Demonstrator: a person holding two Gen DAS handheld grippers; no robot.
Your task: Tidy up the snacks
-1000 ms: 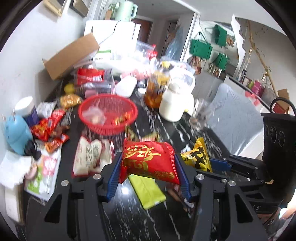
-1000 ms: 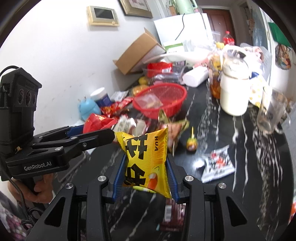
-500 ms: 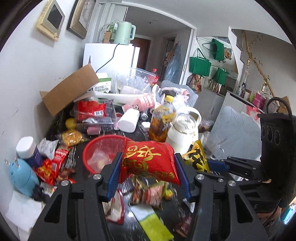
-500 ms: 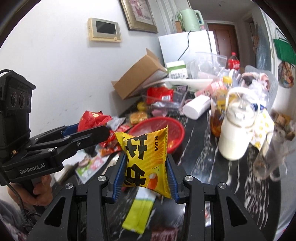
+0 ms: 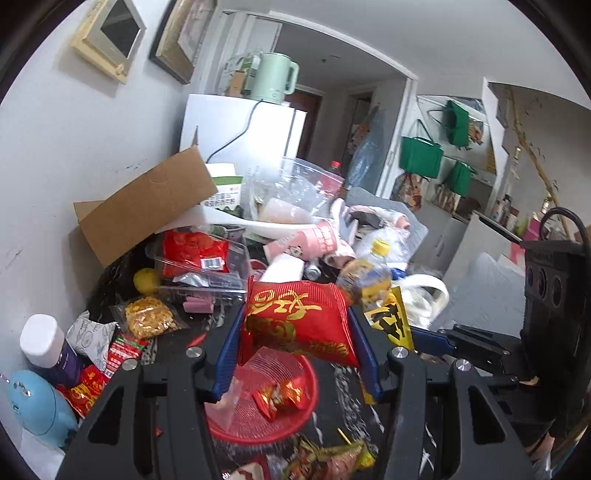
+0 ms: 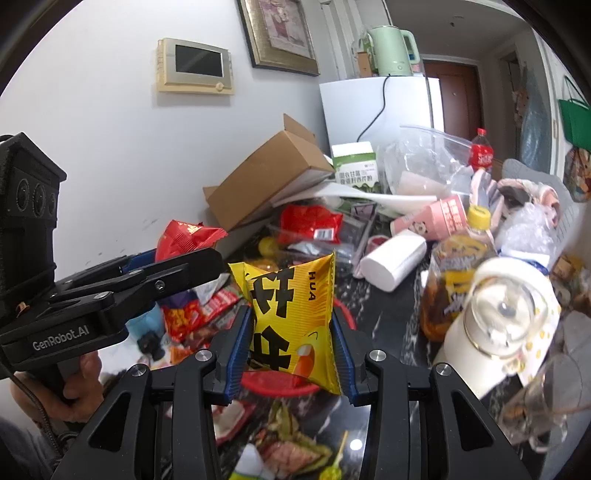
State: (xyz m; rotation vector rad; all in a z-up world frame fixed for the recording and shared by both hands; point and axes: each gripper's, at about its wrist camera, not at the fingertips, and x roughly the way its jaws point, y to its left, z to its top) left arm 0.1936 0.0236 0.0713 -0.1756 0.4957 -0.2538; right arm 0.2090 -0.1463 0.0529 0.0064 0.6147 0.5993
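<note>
A green kettle [image 6: 393, 50] stands on a white fridge [image 6: 375, 110]; a cardboard box [image 6: 264, 177] leans against the wall behind the dark marbled tabletop [image 6: 388, 325]; a framed picture [image 6: 279, 35] and a wall panel [image 6: 195, 66] hang above; green bags [image 5: 421, 157] hang at the far right; a tea bottle [image 6: 456, 273] stands beside a white jug [image 6: 495, 328].

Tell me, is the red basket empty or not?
Not empty. The red basket holds small red-orange wrapped snacks and a clear bag.
</note>
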